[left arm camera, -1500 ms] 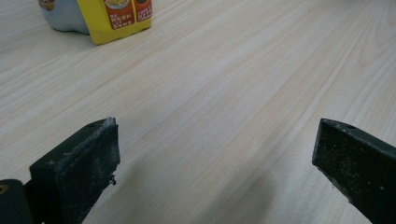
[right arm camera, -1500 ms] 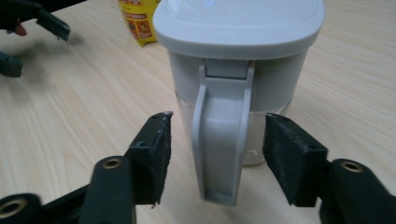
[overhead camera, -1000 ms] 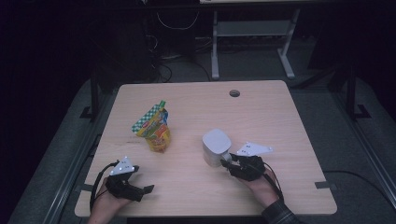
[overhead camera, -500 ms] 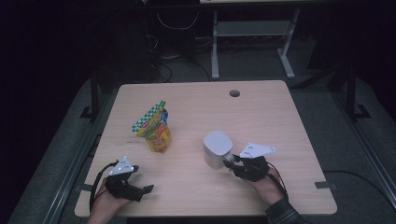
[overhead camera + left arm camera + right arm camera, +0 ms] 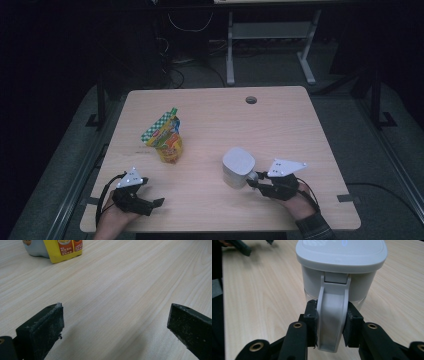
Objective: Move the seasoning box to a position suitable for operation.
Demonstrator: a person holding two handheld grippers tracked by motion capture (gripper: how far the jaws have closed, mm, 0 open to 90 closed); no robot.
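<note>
A white lidded jug (image 5: 238,165) stands on the wooden table (image 5: 280,125), right of centre near the front. My right gripper (image 5: 254,179) is shut on its handle (image 5: 333,312), one pad on each side; the jug's lid (image 5: 342,262) rises just beyond the jaws. A colourful snack bag (image 5: 164,137) stands upright left of centre, and its yellow base (image 5: 65,247) shows at the top of the left gripper view. My left gripper (image 5: 155,202) rests at the near-left corner, open (image 5: 115,327) over bare wood, well short of the bag.
A round cable hole (image 5: 251,100) sits near the table's far edge. Behind the table stands a metal-framed shelf (image 5: 270,30) with cables on a dark floor. The left gripper (image 5: 239,247) appears far off in the right gripper view.
The jug and my right gripper have shifted slightly right and toward the table's near edge. The left gripper and the snack bag have stayed put.
</note>
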